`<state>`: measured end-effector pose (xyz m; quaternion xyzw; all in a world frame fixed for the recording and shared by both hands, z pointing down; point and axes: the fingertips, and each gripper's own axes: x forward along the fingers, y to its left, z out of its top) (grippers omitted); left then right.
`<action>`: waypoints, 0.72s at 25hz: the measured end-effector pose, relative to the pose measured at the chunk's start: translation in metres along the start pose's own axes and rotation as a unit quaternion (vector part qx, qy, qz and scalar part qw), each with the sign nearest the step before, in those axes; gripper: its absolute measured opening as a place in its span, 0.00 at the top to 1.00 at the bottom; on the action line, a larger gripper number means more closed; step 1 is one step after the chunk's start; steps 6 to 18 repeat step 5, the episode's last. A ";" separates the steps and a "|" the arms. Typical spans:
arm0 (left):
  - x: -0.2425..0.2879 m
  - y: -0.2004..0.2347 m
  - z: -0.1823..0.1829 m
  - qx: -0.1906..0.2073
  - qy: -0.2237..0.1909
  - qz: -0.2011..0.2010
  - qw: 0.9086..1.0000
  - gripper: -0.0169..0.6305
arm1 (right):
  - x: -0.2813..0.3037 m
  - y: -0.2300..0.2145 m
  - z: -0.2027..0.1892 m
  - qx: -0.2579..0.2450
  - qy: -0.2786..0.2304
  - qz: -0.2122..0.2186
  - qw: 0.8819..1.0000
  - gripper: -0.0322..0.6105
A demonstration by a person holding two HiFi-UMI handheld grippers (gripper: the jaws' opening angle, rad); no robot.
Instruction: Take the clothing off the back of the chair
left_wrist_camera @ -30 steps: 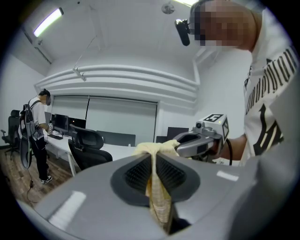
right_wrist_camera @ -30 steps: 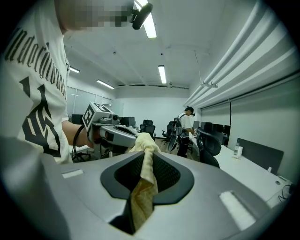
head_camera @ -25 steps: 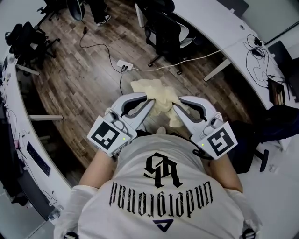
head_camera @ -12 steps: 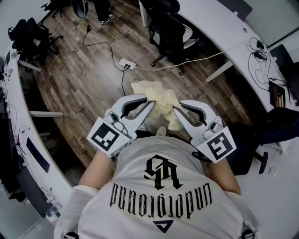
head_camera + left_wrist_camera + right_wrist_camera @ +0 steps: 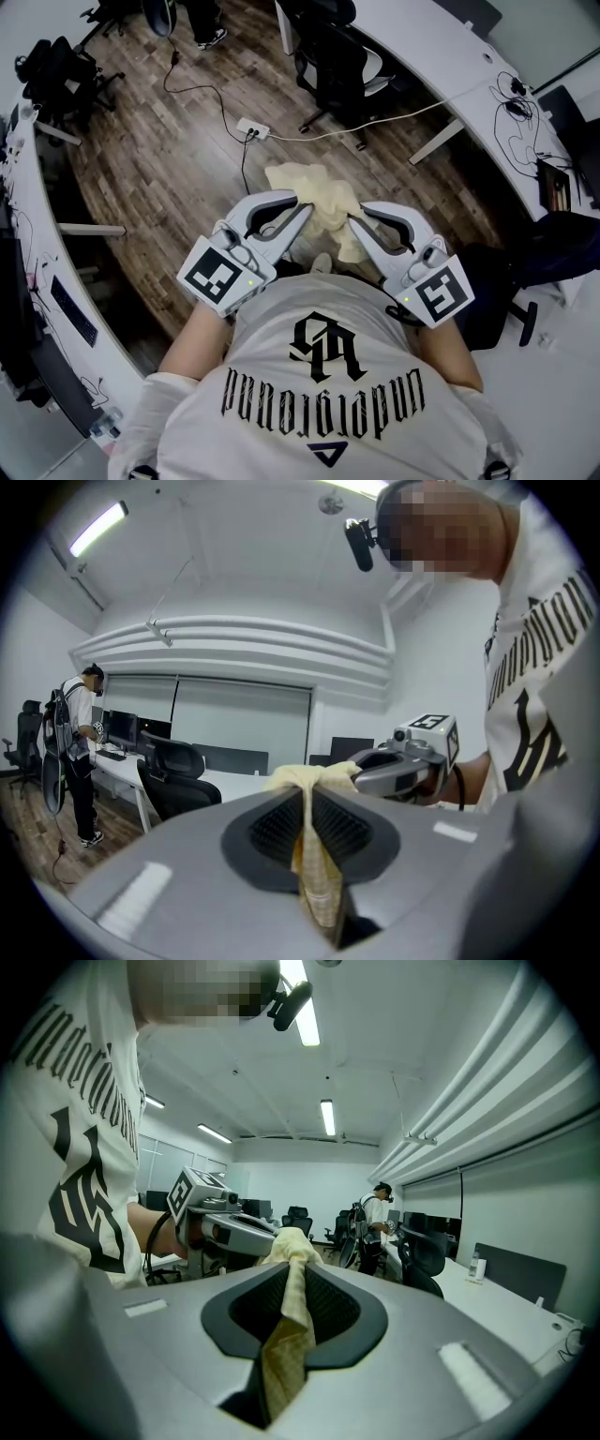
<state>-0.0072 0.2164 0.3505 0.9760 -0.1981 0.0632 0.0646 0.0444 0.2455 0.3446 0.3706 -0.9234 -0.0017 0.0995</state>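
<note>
Clothing (image 5: pixel 323 192), a pale yellow crumpled garment, hangs in the middle of the head view, held up over the wooden floor (image 5: pixel 169 159) between the two grippers, with no chair touching it. The left gripper (image 5: pixel 300 208) comes in from the lower left of the frame and the right gripper (image 5: pixel 354 221) from the lower right, their tips close together on either side of the bunched cloth.

In the left gripper view the jaws are closed on a fold of the yellow fabric (image 5: pixel 312 855), which runs as a thin strip down the seam between the pads and bunches at the tips. The other gripper shows just beyond, at centre right of that frame, clamped on the same bundle. The right gripper view shows the same thing mirrored: its jaws are pinched on a strip of the cloth (image 5: pixel 281 1344), with the left gripper at centre left.

A black office chair (image 5: pixel 333 61) stands at the top centre of the head view, well apart from the garment, beside a long white curved worktop (image 5: pixel 431 47) at the upper right. A white power strip (image 5: pixel 251 129) with trailing cables lies on the floor just above the garment in the frame.
</note>
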 end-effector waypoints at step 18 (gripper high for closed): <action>-0.002 -0.001 0.000 0.010 -0.002 0.001 1.000 0.85 | -0.004 0.003 0.001 0.006 0.000 -0.003 1.000 0.86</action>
